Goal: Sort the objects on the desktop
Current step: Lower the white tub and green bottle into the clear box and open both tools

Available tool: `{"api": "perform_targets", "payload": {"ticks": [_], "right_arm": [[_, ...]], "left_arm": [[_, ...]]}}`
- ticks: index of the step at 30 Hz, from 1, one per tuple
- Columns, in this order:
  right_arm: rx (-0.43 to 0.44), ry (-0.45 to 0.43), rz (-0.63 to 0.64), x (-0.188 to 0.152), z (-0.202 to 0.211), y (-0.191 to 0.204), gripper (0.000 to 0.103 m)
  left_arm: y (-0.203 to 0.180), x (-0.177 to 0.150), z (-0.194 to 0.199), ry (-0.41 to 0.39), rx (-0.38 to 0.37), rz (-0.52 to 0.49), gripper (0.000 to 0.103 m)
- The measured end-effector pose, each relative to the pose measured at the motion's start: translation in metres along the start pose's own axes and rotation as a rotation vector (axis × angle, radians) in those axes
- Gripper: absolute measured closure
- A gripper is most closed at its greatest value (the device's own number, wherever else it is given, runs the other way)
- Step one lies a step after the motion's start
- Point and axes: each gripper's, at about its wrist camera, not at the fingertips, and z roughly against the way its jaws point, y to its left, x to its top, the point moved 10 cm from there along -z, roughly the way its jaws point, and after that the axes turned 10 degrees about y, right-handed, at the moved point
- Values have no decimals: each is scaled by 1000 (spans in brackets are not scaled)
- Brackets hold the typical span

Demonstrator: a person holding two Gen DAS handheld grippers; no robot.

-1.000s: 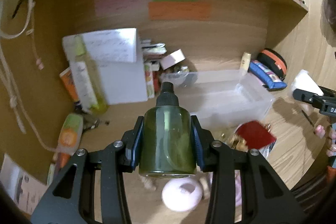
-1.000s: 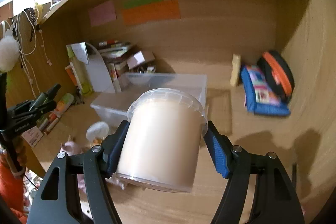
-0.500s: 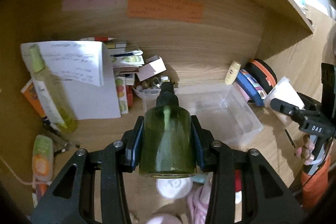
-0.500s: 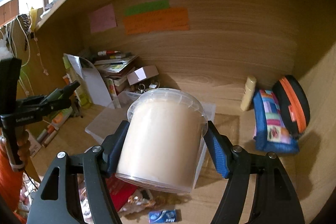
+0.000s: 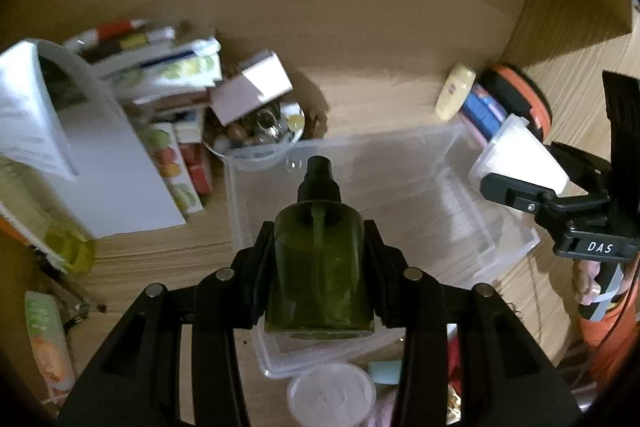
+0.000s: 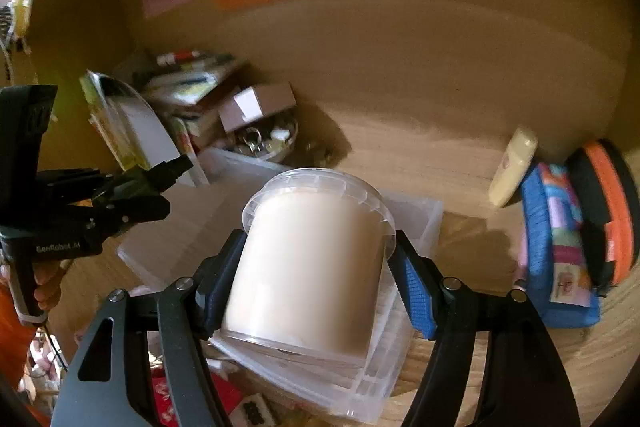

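My left gripper (image 5: 320, 267) is shut on a dark green spray bottle (image 5: 320, 263) with a black cap and holds it above the near end of a clear plastic bin (image 5: 496, 227). My right gripper (image 6: 316, 267) is shut on a cream tub (image 6: 312, 263) with a clear lid and holds it over the same bin (image 6: 416, 223). The right gripper and tub (image 5: 520, 163) show at the right of the left wrist view. The left gripper (image 6: 168, 171) shows at the left of the right wrist view.
A white file holder (image 5: 100, 163), books (image 5: 172, 75), a small box (image 5: 252, 87) and a bowl of trinkets (image 5: 260, 135) crowd the back left. A cream tube (image 6: 512, 167), blue pouch (image 6: 556, 247) and orange-black case (image 6: 608, 211) lie right. A round lid (image 5: 332, 395) lies near.
Both grippers have moved forward and down toward the clear bin, still holding the bottle and the tub. The bin now lies directly under them.
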Motion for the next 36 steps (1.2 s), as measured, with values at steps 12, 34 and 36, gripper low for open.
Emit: {"api": "perform_targets", "payload": {"ticks": [12,34,36], "right_arm": [[1,155,17,-9,-51,-6,36],[-133,273,174,-20,-78,9,38],[-122,277,168,-19,-76,10,38]], "left_arm": [[-2,-2,-45,106,28,-38,62],[-5,0,-72,146,212,-138,62],[-5,0,-74,147,234,-150,62]]}}
